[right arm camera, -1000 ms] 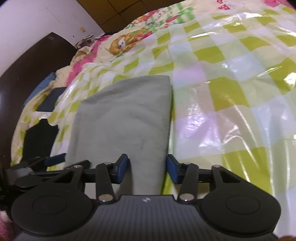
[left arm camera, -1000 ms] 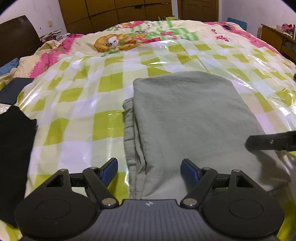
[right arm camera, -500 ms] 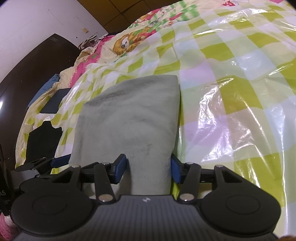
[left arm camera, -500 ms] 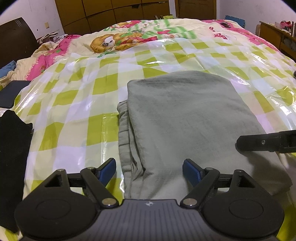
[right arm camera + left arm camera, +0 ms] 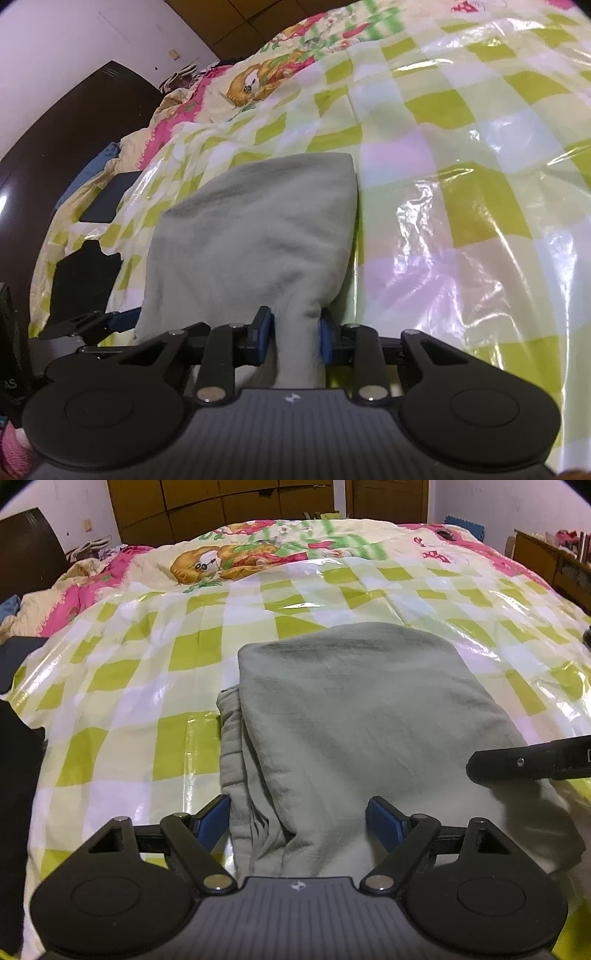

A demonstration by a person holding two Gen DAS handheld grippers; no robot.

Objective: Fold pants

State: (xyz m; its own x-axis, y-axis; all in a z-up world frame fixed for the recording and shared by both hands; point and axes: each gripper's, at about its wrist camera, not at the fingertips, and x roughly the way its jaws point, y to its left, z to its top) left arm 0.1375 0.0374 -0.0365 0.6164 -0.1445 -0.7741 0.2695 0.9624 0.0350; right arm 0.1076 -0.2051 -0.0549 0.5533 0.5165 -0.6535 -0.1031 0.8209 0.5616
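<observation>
Grey-green folded pants (image 5: pixel 351 720) lie on a glossy green-and-white checked sheet (image 5: pixel 129 701). My left gripper (image 5: pixel 297 808) stands open, its blue pads wide apart on either side of the pants' near left edge, where the stacked layers show. My right gripper (image 5: pixel 295 325) is closing on the near right corner of the pants (image 5: pixel 258 229). The cloth is bunched into a ridge between its blue pads, which press on it. One black finger of the right gripper (image 5: pixel 524 764) shows at the right edge of the left wrist view. The left gripper (image 5: pixel 107 321) shows at the pants' left side.
A black cloth (image 5: pixel 85 280) lies left of the pants at the bed's edge, with a dark flat item (image 5: pixel 107 199) beyond it. A cartoon-print quilt (image 5: pixel 240 561) covers the far bed. A dark headboard (image 5: pixel 55 147) is on the left, wooden cabinets (image 5: pixel 221 506) behind.
The right gripper's pads have drawn together onto the pants' corner, gathering the cloth into a ridge. The left gripper's pads stand slightly wider apart. Both hands have stayed nearly still.
</observation>
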